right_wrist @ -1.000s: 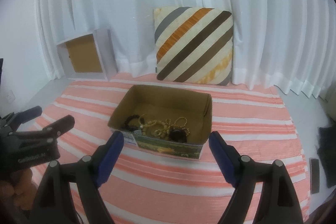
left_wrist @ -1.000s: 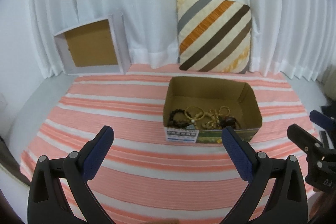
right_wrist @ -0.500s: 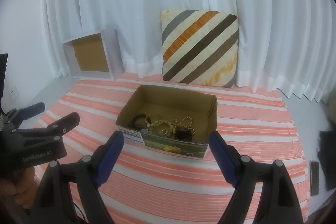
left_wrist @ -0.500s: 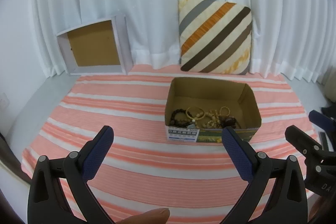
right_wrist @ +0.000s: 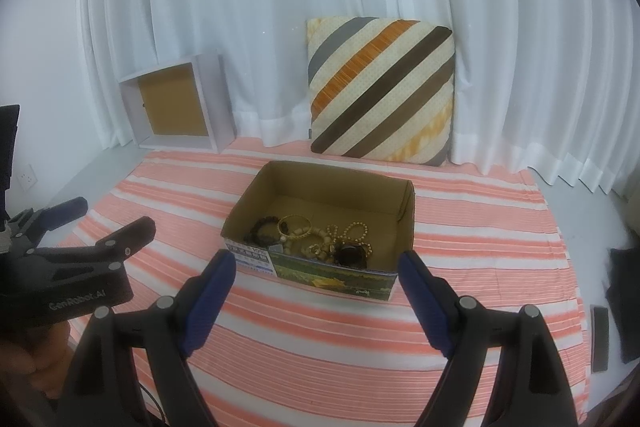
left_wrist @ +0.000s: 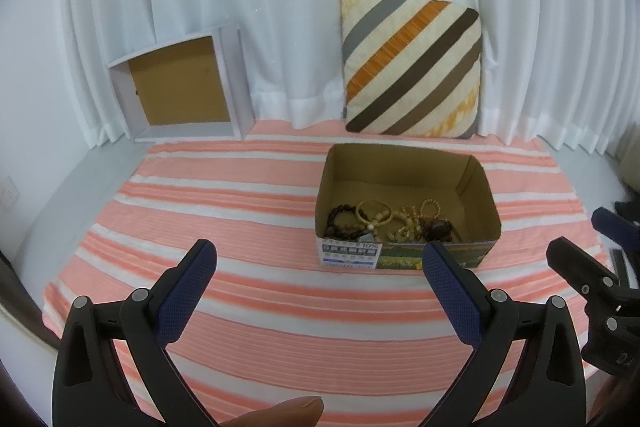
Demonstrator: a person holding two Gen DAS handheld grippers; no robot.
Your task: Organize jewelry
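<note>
Open cardboard box [left_wrist: 408, 251], low, flaps cut off, printed label on the front wall, sitting flat. Jewelry all inside, bunched against the box's front wall; back half of the box floor bare. Dark brown bead bracelet [left_wrist: 342, 221] at front-left corner. Gold bangle [left_wrist: 372, 211] just right of it, overlapping cream bead strands. Cream/tan bead bracelets [left_wrist: 416, 217] tangled mid-box. Dark glossy bracelet [left_wrist: 440, 230] at the front, right of centre. Small grey piece [right_wrist: 276, 248] against the front wall; type unclear.
</note>
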